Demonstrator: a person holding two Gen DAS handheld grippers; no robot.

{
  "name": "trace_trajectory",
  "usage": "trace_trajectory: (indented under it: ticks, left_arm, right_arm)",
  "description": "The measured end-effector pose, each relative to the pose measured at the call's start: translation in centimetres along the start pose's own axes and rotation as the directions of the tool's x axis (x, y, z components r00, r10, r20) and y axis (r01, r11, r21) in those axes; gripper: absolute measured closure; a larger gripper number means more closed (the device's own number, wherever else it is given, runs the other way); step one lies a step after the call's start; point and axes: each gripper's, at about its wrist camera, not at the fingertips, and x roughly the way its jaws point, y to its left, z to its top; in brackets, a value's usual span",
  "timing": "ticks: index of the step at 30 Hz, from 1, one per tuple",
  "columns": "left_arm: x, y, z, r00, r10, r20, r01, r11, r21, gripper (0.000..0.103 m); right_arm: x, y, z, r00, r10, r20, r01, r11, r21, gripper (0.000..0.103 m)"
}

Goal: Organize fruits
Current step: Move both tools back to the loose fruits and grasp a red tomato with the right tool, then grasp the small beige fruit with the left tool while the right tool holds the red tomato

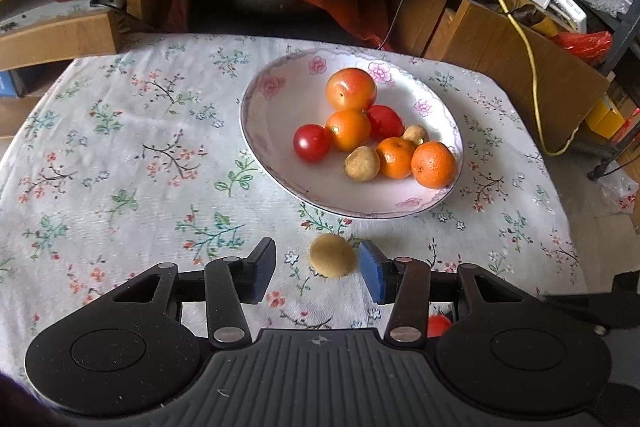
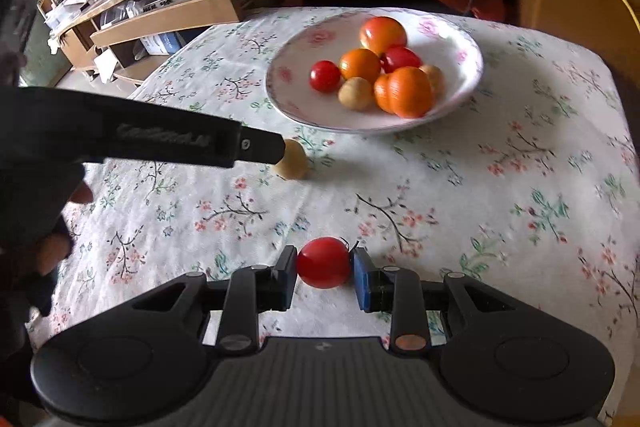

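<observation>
Two claws: right claw [image 2: 324, 269] grips a tomato [image 2: 323, 262], left claw [image 1: 316, 269] stands apart around a brown fruit [image 1: 333, 255] near the plate [image 1: 280, 99].

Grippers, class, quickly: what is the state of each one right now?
Left gripper: open, brown longan between its pads, touching only the blue one.
Right gripper: shut on a red cherry tomato.

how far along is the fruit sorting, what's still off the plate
Mostly done: eight fruits already sit in the floral plate. In hand: the right gripper is shut on a red tomato. Left: the small brown fruit lies on the cloth between the left gripper's open pads, not yet gripped.
</observation>
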Motion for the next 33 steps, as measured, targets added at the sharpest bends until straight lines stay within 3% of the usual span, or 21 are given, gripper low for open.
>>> trace_trajectory:
  ticks: [9, 13, 16, 21, 29, 33]
  left_arm:
    - [2.3, -1.0, -0.1, 0.999, 0.043, -0.013, -0.043, 0.999, 0.001, 0.052]
    - [2.3, -0.9, -0.1, 0.999, 0.043, -0.014, -0.043, 0.999, 0.019, 0.062]
    - [1.8, -1.1, -0.5, 0.999, 0.037, -0.022, -0.036, 0.998, 0.058, 0.068]
    - [0.2, -1.0, -1.8, 0.998, 0.057, -0.031, -0.053, 0.991, 0.126, 0.07]
    - [-2.2, -0.2, -2.1, 0.999, 0.041, -0.003, -0.041, 0.99, 0.136, 0.067]
    - [-1.2, -0.8, -1.5, 1.0, 0.008, 0.002, -0.009, 0.996, 0.09, 0.052]
  right_arm:
    - [-0.5, -0.8, 0.0, 1.0, 0.018, 0.012, -0.019, 0.999, 0.031, 0.073]
    - [-0.7, -1.1, -0.1, 1.0, 0.016, 0.014, -0.017, 0.999, 0.039, 0.073]
    - [-0.7, -1.1, -0.1, 1.0, 0.014, 0.015, -0.015, 0.999, 0.04, 0.073]
    - [-1.2, -0.9, 0.2, 1.0, -0.008, 0.025, 0.007, 0.999, 0.035, 0.073]
    - [-2.4, 0.4, -1.3, 1.0, -0.022, 0.011, 0.022, 1.0, 0.014, 0.073]
    - [-2.7, 0.4, -1.8, 1.0, -0.024, 0.008, 0.024, 0.999, 0.022, 0.073]
